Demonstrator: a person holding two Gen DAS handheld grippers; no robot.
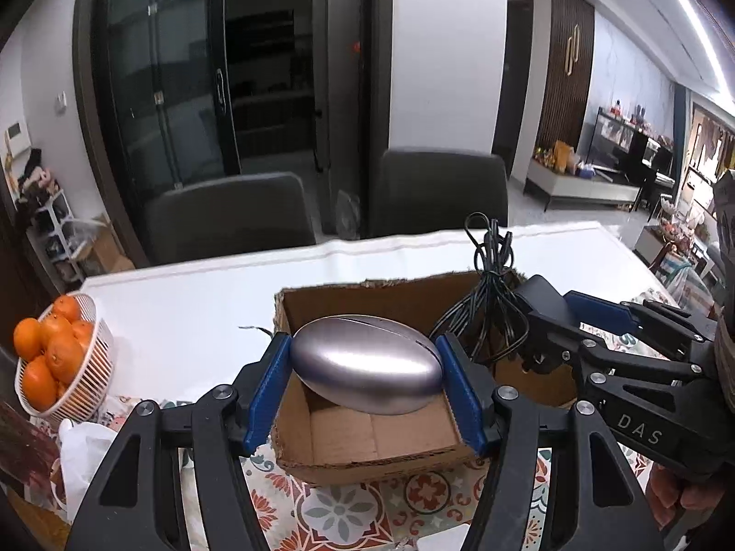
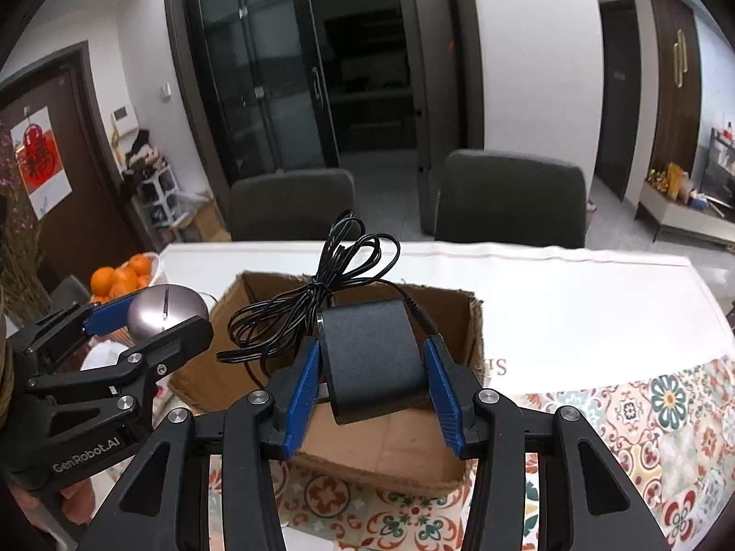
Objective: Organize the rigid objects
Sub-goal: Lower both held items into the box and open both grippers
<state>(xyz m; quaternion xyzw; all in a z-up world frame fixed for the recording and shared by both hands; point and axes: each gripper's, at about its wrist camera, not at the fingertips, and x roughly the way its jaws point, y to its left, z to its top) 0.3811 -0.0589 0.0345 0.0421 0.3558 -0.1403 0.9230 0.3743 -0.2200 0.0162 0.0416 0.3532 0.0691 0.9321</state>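
My left gripper (image 1: 365, 365) is shut on a shiny silver egg-shaped case (image 1: 365, 362) and holds it over the open cardboard box (image 1: 367, 450). My right gripper (image 2: 372, 381) is shut on a black power adapter (image 2: 372, 358) whose bundled black cable (image 2: 317, 303) hangs off its far left side, above the same box (image 2: 395, 450). In the left wrist view the right gripper (image 1: 546, 321) with the adapter is at the box's right side. In the right wrist view the left gripper (image 2: 142, 317) with the silver case (image 2: 165, 310) is at the left.
A white basket of oranges (image 1: 55, 358) stands left of the box on the white table (image 1: 183, 312). A patterned cloth (image 2: 643, 422) covers the near table. A white plastic bag (image 1: 82, 454) lies near left. Two dark chairs (image 1: 229, 220) stand behind the table.
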